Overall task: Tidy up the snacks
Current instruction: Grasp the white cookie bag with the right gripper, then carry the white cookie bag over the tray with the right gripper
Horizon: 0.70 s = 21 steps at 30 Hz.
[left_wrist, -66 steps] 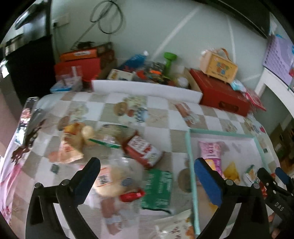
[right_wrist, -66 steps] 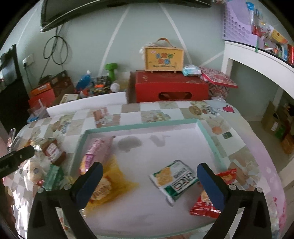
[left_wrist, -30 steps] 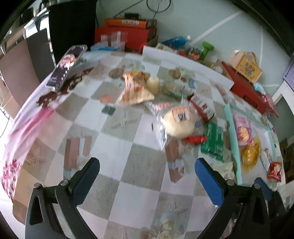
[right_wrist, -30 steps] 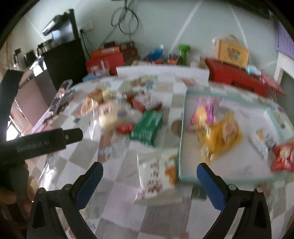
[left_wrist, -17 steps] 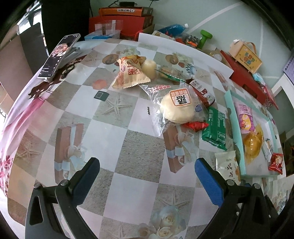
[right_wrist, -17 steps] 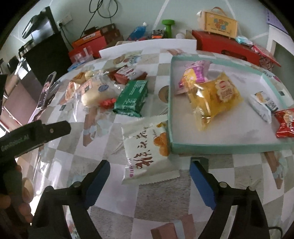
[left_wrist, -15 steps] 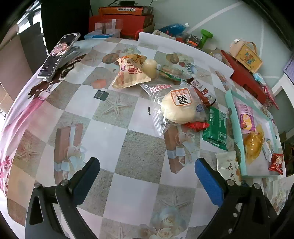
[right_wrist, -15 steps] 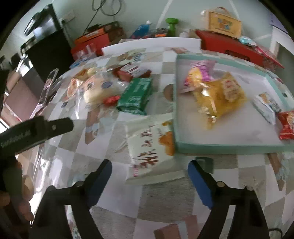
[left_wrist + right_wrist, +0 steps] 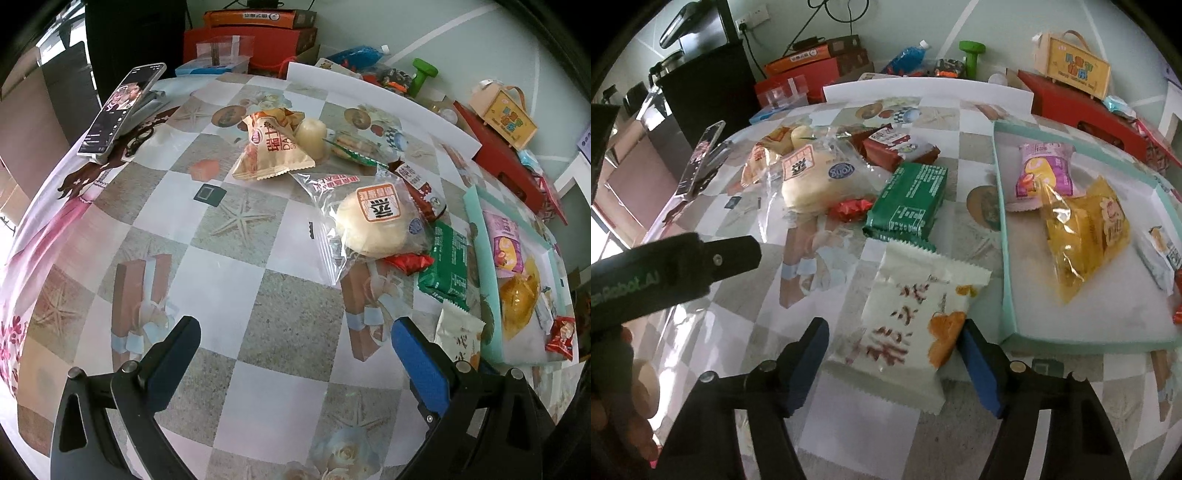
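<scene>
My right gripper (image 9: 892, 332) points down at a white snack packet (image 9: 912, 314) with red writing, lying on the checked tablecloth just left of the teal tray (image 9: 1003, 258). Its jaws are closing with the packet between them, the blue pads at the packet's two side edges. In the tray lie a yellow bag (image 9: 1086, 229), a pink packet (image 9: 1043, 170) and small packets at the right. My left gripper (image 9: 295, 332) hangs open over bare cloth with nothing between its fingers. The white packet (image 9: 458, 336) lies to its right.
Loose snacks sit mid-table: a green packet (image 9: 908, 199), a bun in a clear bag (image 9: 816, 181), a red candy (image 9: 851, 208), a red-brown packet (image 9: 897, 146). A phone (image 9: 122, 107) rests at the left edge. Red boxes and clutter line the far side.
My right gripper has come down over the white packet and its jaws have narrowed around it. The left gripper's view has barely shifted.
</scene>
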### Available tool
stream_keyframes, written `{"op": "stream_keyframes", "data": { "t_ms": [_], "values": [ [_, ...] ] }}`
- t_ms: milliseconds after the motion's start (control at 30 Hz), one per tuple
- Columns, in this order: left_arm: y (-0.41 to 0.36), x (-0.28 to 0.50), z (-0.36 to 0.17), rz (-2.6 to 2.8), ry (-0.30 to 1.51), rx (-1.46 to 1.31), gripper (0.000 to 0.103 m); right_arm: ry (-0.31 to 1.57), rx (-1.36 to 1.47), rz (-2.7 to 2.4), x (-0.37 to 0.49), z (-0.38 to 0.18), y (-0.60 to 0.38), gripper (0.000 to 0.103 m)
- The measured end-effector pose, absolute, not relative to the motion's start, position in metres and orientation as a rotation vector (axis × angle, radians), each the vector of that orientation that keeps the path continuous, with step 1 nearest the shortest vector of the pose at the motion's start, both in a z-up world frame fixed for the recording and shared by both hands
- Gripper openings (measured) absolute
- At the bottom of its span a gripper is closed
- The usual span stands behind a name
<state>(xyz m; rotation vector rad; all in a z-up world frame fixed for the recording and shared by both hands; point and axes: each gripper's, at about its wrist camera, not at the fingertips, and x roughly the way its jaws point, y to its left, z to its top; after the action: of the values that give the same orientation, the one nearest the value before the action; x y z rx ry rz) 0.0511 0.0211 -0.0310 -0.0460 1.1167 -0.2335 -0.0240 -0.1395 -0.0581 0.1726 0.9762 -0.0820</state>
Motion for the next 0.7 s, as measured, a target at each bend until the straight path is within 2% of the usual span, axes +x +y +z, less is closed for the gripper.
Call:
{"op": "stream_keyframes", "data": {
  "t_ms": [267, 400, 700],
  "values": [
    [0.021, 0.058, -0.026, -0.216, 1.103, -0.063, 0.103, 0.97, 0.188, -0.107, -0.015, -0.059, -0.144, 0.073],
    [0.022, 0.063, -0.023, -0.207, 1.097, -0.072, 0.103, 0.97, 0.193, -0.135, -0.012, -0.058, -0.148, 0.058],
    [0.022, 0.069, -0.017, -0.203, 1.074, -0.098, 0.103, 0.968, 0.243, -0.123, -0.015, -0.054, -0.153, 0.054]
  ]
}}
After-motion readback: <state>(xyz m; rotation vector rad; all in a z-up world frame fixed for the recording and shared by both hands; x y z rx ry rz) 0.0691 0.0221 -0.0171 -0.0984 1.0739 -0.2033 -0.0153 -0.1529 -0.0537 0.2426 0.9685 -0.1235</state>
